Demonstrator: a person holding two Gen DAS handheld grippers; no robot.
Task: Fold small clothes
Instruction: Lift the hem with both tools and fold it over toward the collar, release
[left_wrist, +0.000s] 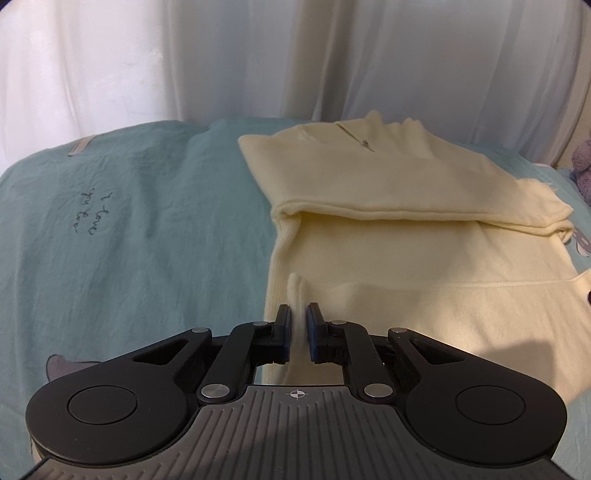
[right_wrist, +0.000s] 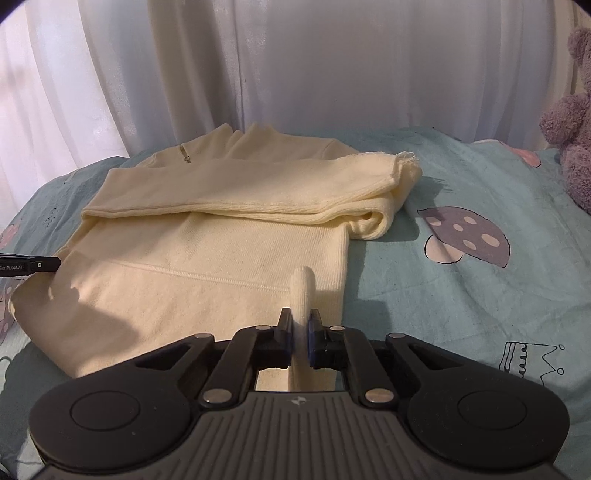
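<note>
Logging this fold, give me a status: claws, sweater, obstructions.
Left claw and right claw each shut on the cream sweater hem. Sleeves folded across the chest. Bedsheet clear beside it; plush toy well off.

Bed (left_wrist: 147, 221): covered by a teal sheet (right_wrist: 461, 306), lightly creased, printed with a mushroom figure (right_wrist: 467, 236), a small crown outline (right_wrist: 532, 360) and a line of handwritten script (left_wrist: 88, 214). A grey tag (left_wrist: 83, 144) is sewn on near the far left.

Lying directly on the sheet: one cream knitted sweater (right_wrist: 207, 258), spread flat, both sleeves folded across the chest, a short zip at the collar. A purple plush toy (right_wrist: 570, 122) rests at the far right edge of the bed, well apart from the sweater.
</note>
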